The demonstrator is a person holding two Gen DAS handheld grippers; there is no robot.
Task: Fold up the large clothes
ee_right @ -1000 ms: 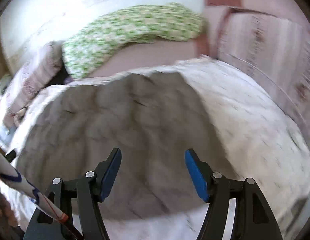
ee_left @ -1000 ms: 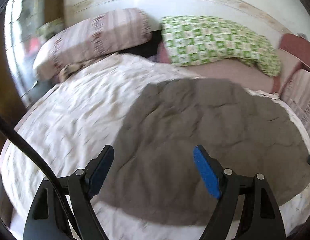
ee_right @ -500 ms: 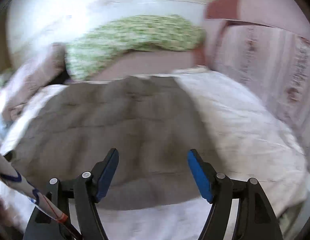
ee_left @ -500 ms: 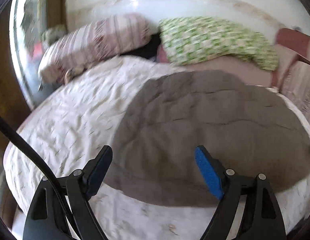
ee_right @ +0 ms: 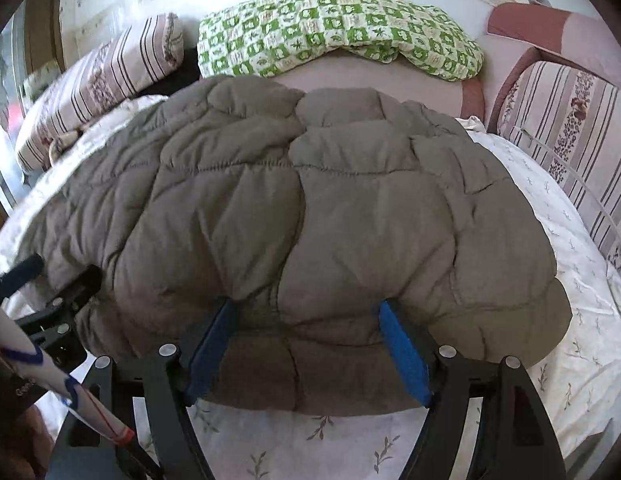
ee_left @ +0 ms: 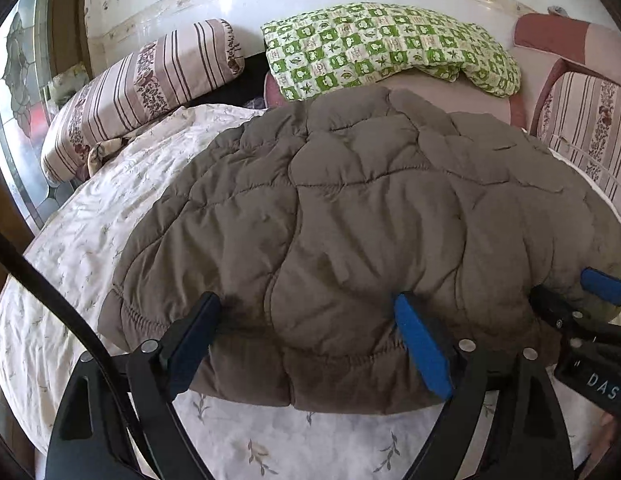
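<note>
A brown quilted padded jacket (ee_left: 350, 208) (ee_right: 294, 208) lies spread flat on a bed with a white floral sheet (ee_left: 110, 216) (ee_right: 562, 248). My left gripper (ee_left: 306, 308) straddles the jacket's near hem on its left half. Its jaws are opening, and the puffy hem sits between the blue pads without being clamped. My right gripper (ee_right: 306, 312) straddles the hem further right in the same way, jaws opening around the fabric. Each gripper shows at the edge of the other's view: the right gripper (ee_left: 574, 296) and the left gripper (ee_right: 54, 280).
At the head of the bed lie a striped pillow (ee_left: 142, 84) and a green checked quilt (ee_left: 390, 40). A striped cushion (ee_left: 586, 120) stands at the right edge. A window (ee_left: 18, 80) is on the left. A black cable (ee_left: 50, 292) crosses the left wrist view.
Both grippers have moved forward and down to the jacket's near hem. Their jaws stand wider, and the hem now lies between the fingers of each.
</note>
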